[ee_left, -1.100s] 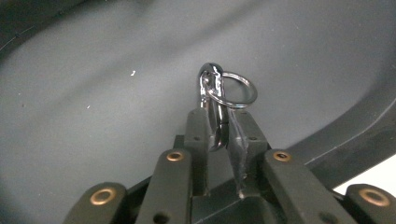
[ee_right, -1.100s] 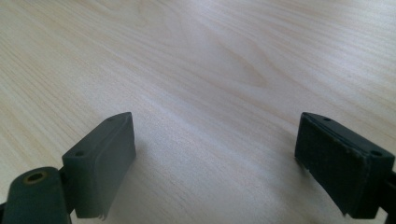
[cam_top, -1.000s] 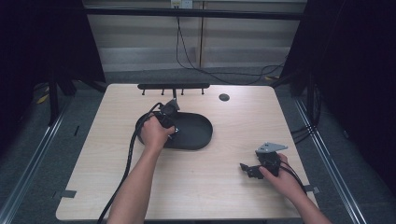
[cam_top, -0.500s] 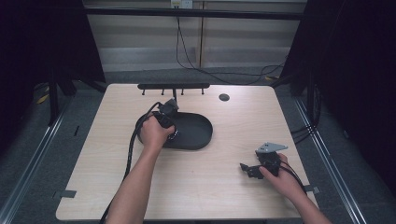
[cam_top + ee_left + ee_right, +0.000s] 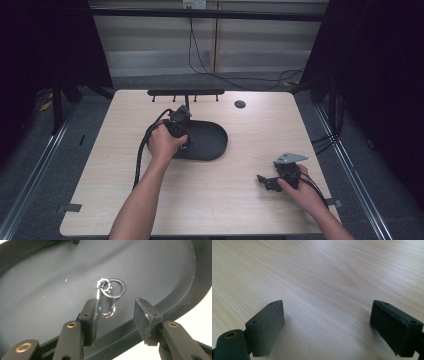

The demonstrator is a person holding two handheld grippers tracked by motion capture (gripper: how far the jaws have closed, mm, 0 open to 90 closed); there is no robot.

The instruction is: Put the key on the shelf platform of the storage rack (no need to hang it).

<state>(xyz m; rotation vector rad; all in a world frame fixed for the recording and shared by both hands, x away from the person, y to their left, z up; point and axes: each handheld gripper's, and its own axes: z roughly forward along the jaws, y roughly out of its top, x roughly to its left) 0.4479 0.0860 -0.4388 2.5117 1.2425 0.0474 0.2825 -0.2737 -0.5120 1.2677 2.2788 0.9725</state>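
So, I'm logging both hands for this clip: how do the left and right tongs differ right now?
The left tongs hang over the black tray, jaws partly open beside a silver clip with its key ring; the right tongs gape wider over the bare wooden table. In the high view the left sits mid-table, the right near the front right. Both are open and hold nothing.

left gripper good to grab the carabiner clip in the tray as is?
Probably yes. The left gripper is open over the black tray, the carabiner clip lies between its jaws near one pad, nothing covering it.
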